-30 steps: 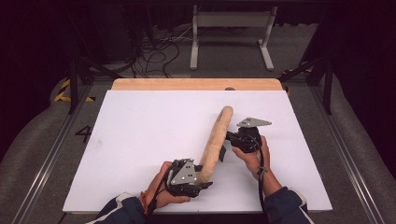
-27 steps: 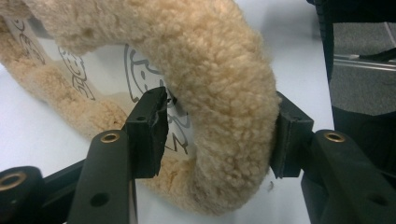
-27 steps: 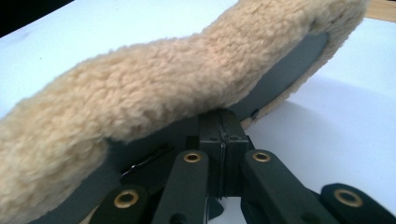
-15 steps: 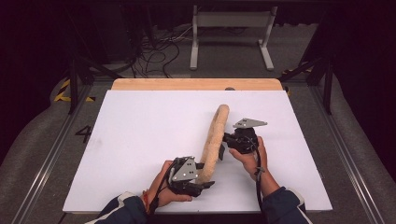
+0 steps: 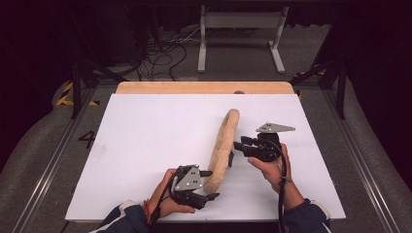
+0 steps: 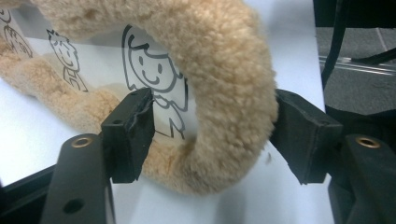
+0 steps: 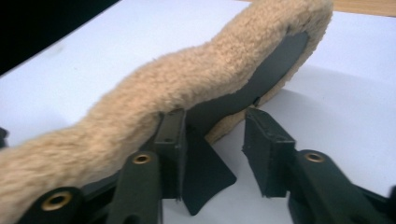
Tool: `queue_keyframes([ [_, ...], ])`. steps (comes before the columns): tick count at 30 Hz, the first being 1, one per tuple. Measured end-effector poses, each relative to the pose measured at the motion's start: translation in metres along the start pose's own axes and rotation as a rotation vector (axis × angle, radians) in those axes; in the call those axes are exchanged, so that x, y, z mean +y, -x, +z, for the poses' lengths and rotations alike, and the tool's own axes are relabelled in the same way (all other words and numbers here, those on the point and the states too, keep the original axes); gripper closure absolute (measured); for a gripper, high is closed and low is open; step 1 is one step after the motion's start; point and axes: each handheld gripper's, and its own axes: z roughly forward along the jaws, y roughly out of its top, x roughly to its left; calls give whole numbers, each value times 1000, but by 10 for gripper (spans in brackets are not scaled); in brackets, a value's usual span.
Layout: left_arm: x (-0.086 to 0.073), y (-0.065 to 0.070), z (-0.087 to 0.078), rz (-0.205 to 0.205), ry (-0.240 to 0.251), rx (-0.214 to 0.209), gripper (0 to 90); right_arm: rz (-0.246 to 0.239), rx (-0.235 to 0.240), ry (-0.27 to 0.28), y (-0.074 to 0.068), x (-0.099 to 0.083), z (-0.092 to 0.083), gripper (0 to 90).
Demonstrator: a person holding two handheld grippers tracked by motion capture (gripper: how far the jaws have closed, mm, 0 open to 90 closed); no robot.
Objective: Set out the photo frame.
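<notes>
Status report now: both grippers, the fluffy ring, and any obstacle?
Left gripper jaws opening around near end of fluffy tan ring, pads off. Right gripper jaws opening, letting go of ring's middle. White board around it bare.

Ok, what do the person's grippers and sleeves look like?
Both grippers, left and right, are black with two blocky jaws; brass-ringed holes show on the jaw arms. Each carries a grey three-cornered plate on top and trails a black cable. The sleeves are dark blue with a white stripe.
</notes>
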Motion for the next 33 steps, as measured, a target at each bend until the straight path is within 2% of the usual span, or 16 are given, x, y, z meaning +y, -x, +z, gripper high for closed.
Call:
queue_keyframes([
  [5, -5, 2, -12, 13, -17, 2, 298, 5, -1, 19, -7, 7, -11, 523],
  [7, -10, 4, -21, 20, -29, 11, 275, 18, -2, 31, -12, 11, -15, 458],
  [11, -24, 5, -39, 3, -65, 37, 258, 53, 15, 44, -25, 19, -17, 366],
  [13, -34, 5, -49, -22, -73, 36, 264, 73, 24, 34, -29, 22, -14, 327],
  [14, -34, 5, -49, -22, -73, 36, 274, 88, 20, 20, -31, 23, -11, 299],
  [15, -44, 5, -58, -46, -88, 41, 274, 102, 10, -1, -33, 24, -6, 286],
  [17, -53, 5, -65, -52, -110, 58, 273, 122, 4, -33, -35, 25, 1, 265],
  [18, -53, 5, -65, -52, -110, 58, 272, 122, 4, -33, -35, 25, 1, 265],
  [22, -68, -4, -79, -111, -129, 48, 274, 188, -13, -111, -33, 26, 24, 257],
  [23, -69, -5, -82, -113, -132, 50, 275, 193, -20, -131, -33, 26, 28, 271],
  [27, -72, -8, -86, -123, -137, 53, 275, 199, -10, -169, -28, 29, 38, 307],
  [31, -74, -10, -85, -125, -151, 50, 276, 192, 14, -195, -27, 32, 40, 331],
  [32, -74, -10, -84, -128, -158, 49, 276, 192, 24, -200, -27, 32, 40, 374],
  [33, -74, -10, -83, -125, -161, 46, 276, 192, 24, -200, -27, 32, 40, 374],
])
